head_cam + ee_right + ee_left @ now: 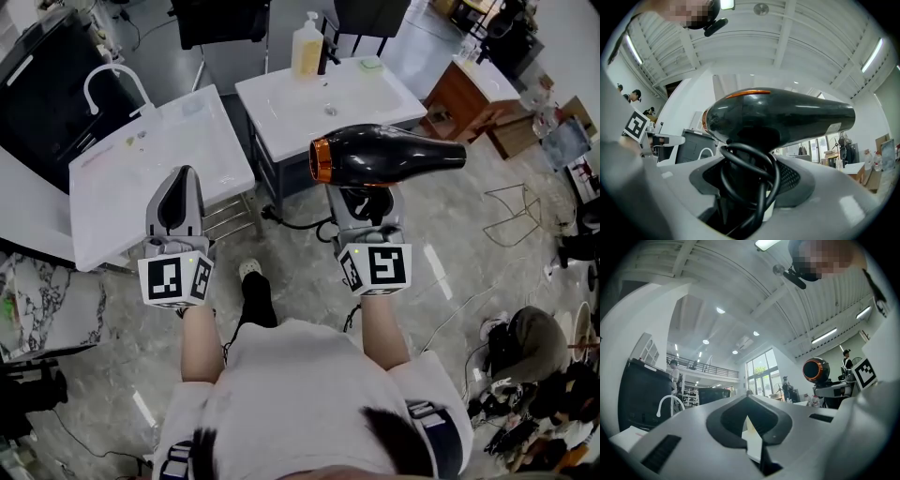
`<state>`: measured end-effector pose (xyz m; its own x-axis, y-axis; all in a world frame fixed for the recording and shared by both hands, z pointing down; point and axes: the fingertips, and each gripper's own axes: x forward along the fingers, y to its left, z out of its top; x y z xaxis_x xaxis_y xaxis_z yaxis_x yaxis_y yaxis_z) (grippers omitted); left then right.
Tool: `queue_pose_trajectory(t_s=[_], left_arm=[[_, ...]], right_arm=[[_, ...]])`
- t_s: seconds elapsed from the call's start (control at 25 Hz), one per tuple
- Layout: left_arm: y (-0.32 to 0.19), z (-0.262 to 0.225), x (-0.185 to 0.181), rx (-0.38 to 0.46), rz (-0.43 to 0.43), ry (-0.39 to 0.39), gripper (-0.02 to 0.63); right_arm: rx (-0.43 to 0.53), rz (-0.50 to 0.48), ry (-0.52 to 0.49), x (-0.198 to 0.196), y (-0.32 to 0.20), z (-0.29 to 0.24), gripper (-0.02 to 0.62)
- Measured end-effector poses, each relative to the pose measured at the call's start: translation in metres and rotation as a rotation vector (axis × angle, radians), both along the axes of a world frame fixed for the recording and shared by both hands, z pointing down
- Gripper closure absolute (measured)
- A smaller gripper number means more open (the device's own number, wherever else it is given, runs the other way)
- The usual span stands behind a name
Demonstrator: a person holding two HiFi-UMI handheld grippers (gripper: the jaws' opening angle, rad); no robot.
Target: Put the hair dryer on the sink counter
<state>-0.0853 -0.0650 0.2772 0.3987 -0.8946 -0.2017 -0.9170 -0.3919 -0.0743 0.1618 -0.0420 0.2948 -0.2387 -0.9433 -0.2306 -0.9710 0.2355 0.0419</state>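
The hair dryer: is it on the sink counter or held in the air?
In the air: the right tool grips the hair dryer by its handle.

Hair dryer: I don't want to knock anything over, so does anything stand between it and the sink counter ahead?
Nothing visible does. The hair dryer, shut in the right gripper, hangs at the near edge of the sink counter. A soap bottle and a green sponge stand only along the far edge.

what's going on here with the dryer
A person holds a two-jaw gripper in each hand. The right gripper is shut on the handle of a black hair dryer, held up in front of the white sink counter, not yet set down. The left gripper is shut and empty.
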Motion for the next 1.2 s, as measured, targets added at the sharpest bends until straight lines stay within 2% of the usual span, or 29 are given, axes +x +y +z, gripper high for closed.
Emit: queue_pose_trajectory(t_s=[0.28,0.76,1.0,1.2], left_arm=[[-0.090,0.004,-0.013,-0.006,0.024,0.005,0.604],[-0.256,-0.007,-0.058,0.002,0.092,-0.005,0.604],[-0.316,0.003,-0.073,-0.019,0.116,-0.007,0.604],[-0.337,0.026,-0.078,-0.061,0.120,-0.004,0.604]], right_arm=[[-0.008,0.034,-0.008,-0.011,-0.082,0.001,0.298],[-0.026,0.094,-0.019,-0.056,-0.234,-0.001,0.298],[-0.070,0.100,-0.019,-0.076,-0.294,0.012,0.298],[-0.140,0.076,-0.014,-0.087,-0.323,0.039,0.298]])
